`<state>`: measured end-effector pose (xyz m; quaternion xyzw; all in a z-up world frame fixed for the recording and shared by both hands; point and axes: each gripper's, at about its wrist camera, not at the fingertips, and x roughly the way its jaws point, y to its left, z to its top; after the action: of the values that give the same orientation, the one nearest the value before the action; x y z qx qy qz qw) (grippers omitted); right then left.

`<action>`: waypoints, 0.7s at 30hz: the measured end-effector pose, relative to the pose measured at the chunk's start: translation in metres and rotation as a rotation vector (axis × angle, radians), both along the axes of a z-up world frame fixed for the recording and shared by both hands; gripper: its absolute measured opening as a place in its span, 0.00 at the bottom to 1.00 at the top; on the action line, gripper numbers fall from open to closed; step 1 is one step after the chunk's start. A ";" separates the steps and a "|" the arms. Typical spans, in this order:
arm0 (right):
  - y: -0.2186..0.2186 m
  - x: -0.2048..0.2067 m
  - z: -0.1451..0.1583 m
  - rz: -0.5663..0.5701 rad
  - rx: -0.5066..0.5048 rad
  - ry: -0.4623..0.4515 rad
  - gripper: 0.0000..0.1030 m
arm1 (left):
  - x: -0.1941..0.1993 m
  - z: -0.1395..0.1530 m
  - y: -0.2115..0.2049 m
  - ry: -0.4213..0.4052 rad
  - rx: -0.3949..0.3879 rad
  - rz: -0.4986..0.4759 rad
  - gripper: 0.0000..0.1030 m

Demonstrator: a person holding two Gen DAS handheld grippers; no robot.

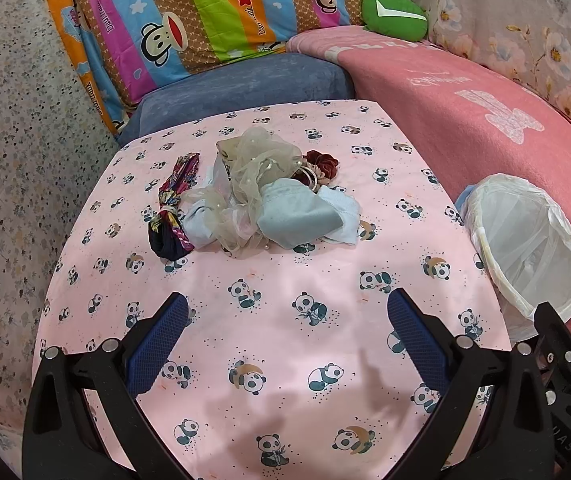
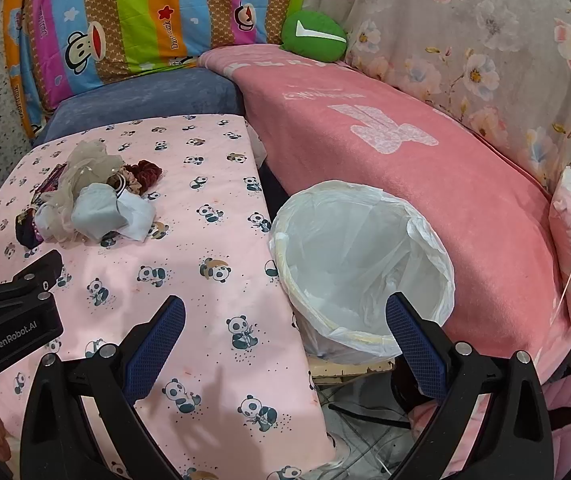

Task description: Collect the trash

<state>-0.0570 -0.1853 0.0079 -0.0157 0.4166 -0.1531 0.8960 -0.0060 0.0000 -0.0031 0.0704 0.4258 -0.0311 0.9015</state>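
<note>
A pile of trash lies mid-table: a pale blue face mask (image 1: 299,214) (image 2: 97,212), a white mask (image 1: 343,210), beige tulle (image 1: 259,164) (image 2: 85,168), a dark patterned wrapper (image 1: 175,204), and dark red scrunchies (image 1: 322,161) (image 2: 145,171). A bin with a white liner (image 1: 525,240) (image 2: 365,256) stands off the table's right edge. My left gripper (image 1: 287,312) is open and empty, hovering short of the pile. My right gripper (image 2: 285,316) is open and empty, over the table edge beside the bin.
The table carries a pink panda cloth (image 1: 285,360) (image 2: 205,280). A sofa with a pink blanket (image 2: 405,140), a blue cushion (image 1: 245,84), a striped monkey pillow (image 1: 189,20) and a green toy (image 2: 313,34) runs behind. The left gripper's body (image 2: 9,312) shows at left.
</note>
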 end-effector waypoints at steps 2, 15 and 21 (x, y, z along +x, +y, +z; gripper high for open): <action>0.000 0.001 0.000 0.000 -0.002 0.001 0.93 | -0.001 0.000 0.000 -0.002 0.002 0.001 0.92; 0.000 0.001 0.000 0.000 -0.005 0.000 0.93 | 0.000 -0.001 0.002 0.000 0.001 -0.001 0.92; -0.003 0.001 0.002 -0.009 -0.011 -0.007 0.93 | 0.001 -0.001 0.002 0.000 -0.001 0.000 0.92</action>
<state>-0.0562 -0.1879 0.0096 -0.0181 0.4127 -0.1592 0.8967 -0.0053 0.0025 -0.0036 0.0701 0.4259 -0.0313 0.9015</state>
